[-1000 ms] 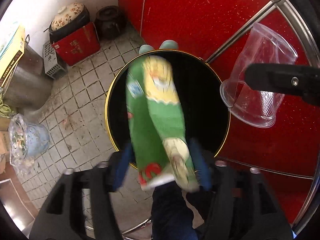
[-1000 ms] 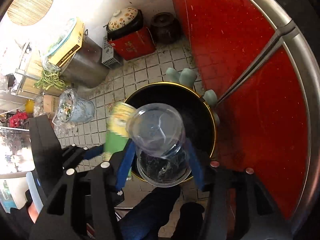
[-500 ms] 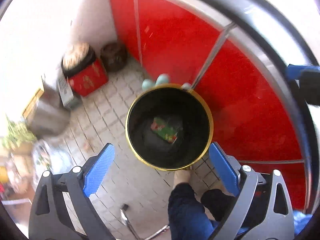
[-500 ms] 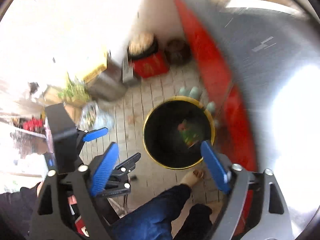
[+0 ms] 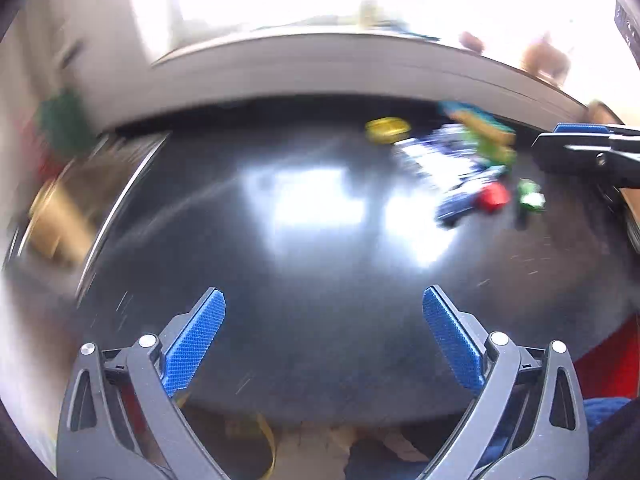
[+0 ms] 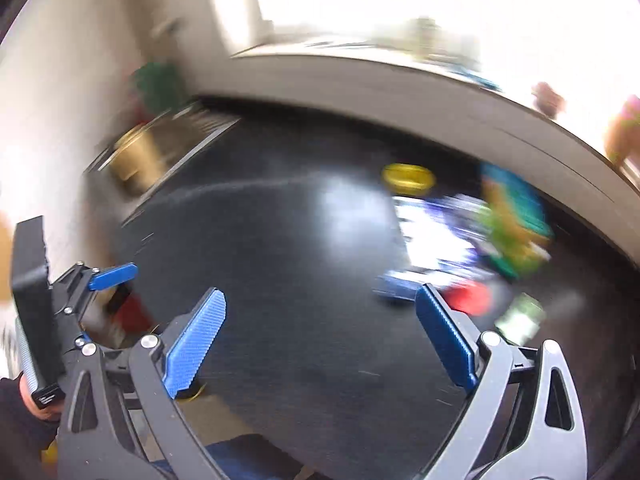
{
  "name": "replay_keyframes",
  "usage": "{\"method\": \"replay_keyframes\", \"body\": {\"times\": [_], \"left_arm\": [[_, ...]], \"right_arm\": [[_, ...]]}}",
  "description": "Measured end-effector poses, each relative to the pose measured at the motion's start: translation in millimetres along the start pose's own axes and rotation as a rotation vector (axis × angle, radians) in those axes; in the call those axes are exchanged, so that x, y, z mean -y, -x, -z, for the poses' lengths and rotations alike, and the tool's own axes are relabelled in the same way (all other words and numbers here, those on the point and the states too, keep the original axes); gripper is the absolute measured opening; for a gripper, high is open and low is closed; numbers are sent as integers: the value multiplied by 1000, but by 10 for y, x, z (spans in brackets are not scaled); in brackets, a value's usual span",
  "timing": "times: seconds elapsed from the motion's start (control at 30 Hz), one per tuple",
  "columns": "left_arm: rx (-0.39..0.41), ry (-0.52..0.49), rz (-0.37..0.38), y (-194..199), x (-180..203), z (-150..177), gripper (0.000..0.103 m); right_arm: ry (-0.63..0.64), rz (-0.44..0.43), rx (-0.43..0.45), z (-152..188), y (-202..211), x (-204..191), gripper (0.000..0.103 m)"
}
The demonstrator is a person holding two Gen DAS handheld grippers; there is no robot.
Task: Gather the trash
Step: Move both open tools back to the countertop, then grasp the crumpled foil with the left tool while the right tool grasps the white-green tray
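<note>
The views are blurred. A pile of trash lies at the right of a dark glossy table (image 5: pixel 280 280): a yellow lid (image 5: pixel 387 130), a blue-and-white wrapper (image 5: pixel 444 160), a green-and-teal packet (image 5: pixel 484 132), a red piece (image 5: pixel 494 196) and a small green piece (image 5: pixel 530 196). My left gripper (image 5: pixel 323 292) hangs over the table's near middle, its jaws opening with nothing between them. My right gripper (image 6: pixel 320 290) is nearer the pile, its jaws opening and empty, with the red piece (image 6: pixel 468 298) just past its right finger. The yellow lid (image 6: pixel 408 178) lies further back.
A grey ledge (image 5: pixel 320 68) runs behind the table under a bright window. A gold-coloured object (image 5: pixel 60 212) sits off the table's left edge. A red panel (image 5: pixel 616 360) shows at lower right. The left gripper (image 6: pixel 112 272) appears at the left of the right wrist view.
Both grippers let go over the black bin, the green packet and the clear cup dropping in. They then rose and swung up to the table, jaws spread wide.
</note>
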State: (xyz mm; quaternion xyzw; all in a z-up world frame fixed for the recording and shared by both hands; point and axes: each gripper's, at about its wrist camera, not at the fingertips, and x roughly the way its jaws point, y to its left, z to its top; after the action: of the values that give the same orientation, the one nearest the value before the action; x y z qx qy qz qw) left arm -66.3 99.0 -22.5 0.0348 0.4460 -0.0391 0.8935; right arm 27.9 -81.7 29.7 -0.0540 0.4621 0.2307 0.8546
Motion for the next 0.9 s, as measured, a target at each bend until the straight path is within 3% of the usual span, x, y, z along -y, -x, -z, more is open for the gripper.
{"method": "replay_keyframes", "body": {"times": [0.2, 0.33, 0.47, 0.63, 0.9], "left_arm": [[25, -203, 157, -246, 940, -455, 96], [13, -301, 172, -433, 1263, -524, 96], [0, -354, 187, -641, 1364, -559, 96], [-38, -388, 179, -1067, 1503, -583, 96], [-84, -358, 148, -1691, 1477, -586, 96]], "right_arm": [[-247, 133, 43, 411, 435, 1126, 93], [-330, 169, 41, 649, 610, 1574, 93], [-381, 177, 31, 769, 589, 1692, 93], [-422, 164, -22, 763, 283, 1916, 93], [-398, 170, -158, 683, -648, 2190, 93]]}}
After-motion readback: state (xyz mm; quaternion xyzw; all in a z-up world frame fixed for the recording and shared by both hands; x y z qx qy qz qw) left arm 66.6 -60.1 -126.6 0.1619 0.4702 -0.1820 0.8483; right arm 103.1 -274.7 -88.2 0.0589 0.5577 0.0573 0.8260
